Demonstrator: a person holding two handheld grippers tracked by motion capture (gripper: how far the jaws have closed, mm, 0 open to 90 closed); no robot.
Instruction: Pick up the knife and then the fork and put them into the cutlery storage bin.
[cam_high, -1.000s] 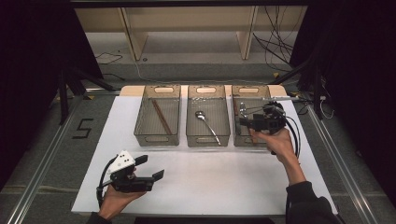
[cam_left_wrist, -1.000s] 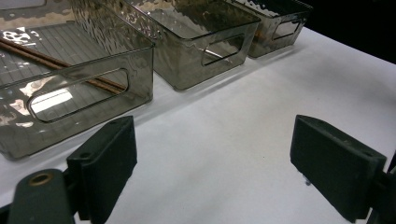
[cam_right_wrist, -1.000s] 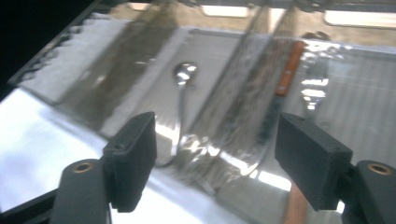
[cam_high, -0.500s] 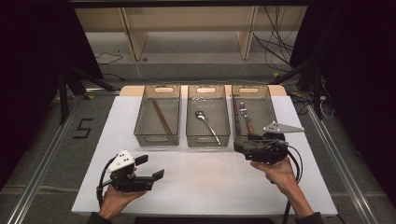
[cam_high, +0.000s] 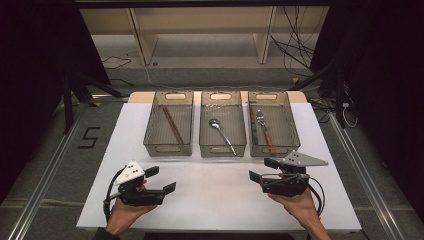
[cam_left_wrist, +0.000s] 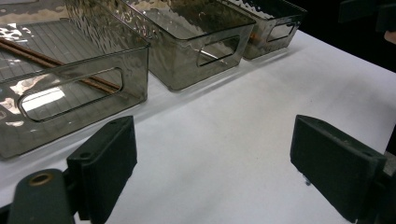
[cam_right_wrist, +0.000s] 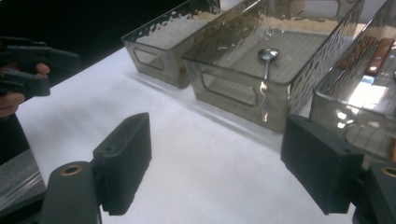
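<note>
Three smoky clear bins stand in a row on the white table (cam_high: 220, 205). The left bin (cam_high: 151, 141) holds brown chopsticks (cam_high: 172, 125), the middle bin (cam_high: 204, 142) a metal spoon (cam_high: 222, 134). A wooden-handled fork and knife (cam_high: 265, 131) lie in the right bin (cam_high: 294, 135). My left gripper (cam_high: 161, 180) rests open near the front left, and nothing lies between its pads (cam_left_wrist: 105, 161). Just in front of the right bin, my right gripper (cam_high: 263, 169) is open. Its jaws have just been opening, with only bare table between its pads (cam_right_wrist: 126, 158).
Bare white tabletop stretches between the bins and the front edge. A wooden shelf frame (cam_high: 205, 35) and loose cables (cam_high: 295, 50) lie on the floor behind the table. Dark stands flank both sides. The left gripper (cam_right_wrist: 28, 70) shows far off in the right gripper view.
My right gripper has drawn back from above the right bin toward the near side and lower. It is now in front of the bins. The left gripper has stayed put.
</note>
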